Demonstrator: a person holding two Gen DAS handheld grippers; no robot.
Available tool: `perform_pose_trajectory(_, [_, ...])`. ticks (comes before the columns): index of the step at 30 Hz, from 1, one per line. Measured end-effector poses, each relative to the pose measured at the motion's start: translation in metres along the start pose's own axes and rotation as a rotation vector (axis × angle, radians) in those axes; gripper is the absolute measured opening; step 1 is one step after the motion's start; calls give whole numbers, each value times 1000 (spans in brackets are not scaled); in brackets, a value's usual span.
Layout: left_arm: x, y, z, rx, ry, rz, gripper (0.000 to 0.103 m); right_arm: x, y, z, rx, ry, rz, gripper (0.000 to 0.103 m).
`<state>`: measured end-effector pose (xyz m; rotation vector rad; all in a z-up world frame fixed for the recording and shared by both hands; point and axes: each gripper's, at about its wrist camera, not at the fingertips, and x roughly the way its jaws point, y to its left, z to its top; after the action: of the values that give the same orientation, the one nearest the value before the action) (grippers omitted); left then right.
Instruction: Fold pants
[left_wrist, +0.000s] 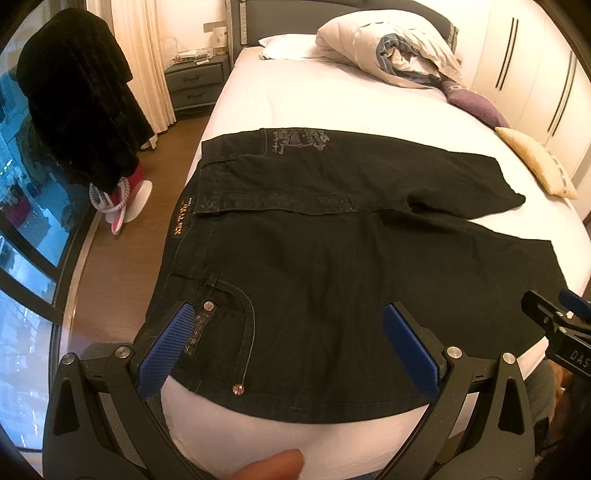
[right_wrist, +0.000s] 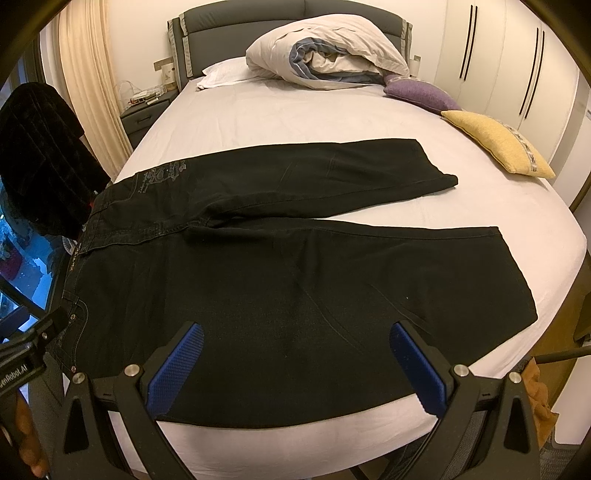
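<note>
Black pants lie flat on the white bed, waistband toward the left edge, both legs spread out to the right. My left gripper is open above the near hip, over the front pocket with its rivets. My right gripper is open above the near leg of the pants, close to the bed's front edge. The right gripper's body also shows at the right edge of the left wrist view. Neither gripper holds anything.
A rolled duvet, a purple cushion and a yellow cushion lie at the head and right side of the bed. A dark garment hangs at left over wooden floor. A nightstand stands beside the bed.
</note>
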<state>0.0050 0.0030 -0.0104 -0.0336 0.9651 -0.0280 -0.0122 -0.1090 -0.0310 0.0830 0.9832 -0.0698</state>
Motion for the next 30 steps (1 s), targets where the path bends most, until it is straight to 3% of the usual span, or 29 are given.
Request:
perform_pose_trajectory(3, [6,1,10,42,6,-50,103,0,-9,7,2,-5,48,103])
perform_pose_trajectory(7, [24,3,27,92,30,-175,103,7,-21,31,-23,-13,155,103])
perform_pose_trajectory(10, [45,5,46,137,105,-137,103,12,-27,57,-91,-52,232,103])
perform_pose_trajectory(13, [65,20,83,137,86,-176,103,21,-31,90,-192,-99,281,103])
perform_pose_trajectory(16, [86,27,135,222,17,-148,103,40,-30,127,-301,-101,333,103])
perform_pose_trajectory(19, [124,30,188,326,4,-148,103,69,-22,166,-422,-76,404,100])
perform_pose_trajectory(23, [200,37,248,430,98,-193,102,120,-8,207,-551,15,462,82])
perform_pose_trajectory(26, [244,38,270,486,183,-240,93,150,5,228,-601,60,504,82])
perform_pose_trajectory(30, [289,39,286,559,269,-303,91,188,15,250,-635,91,545,82])
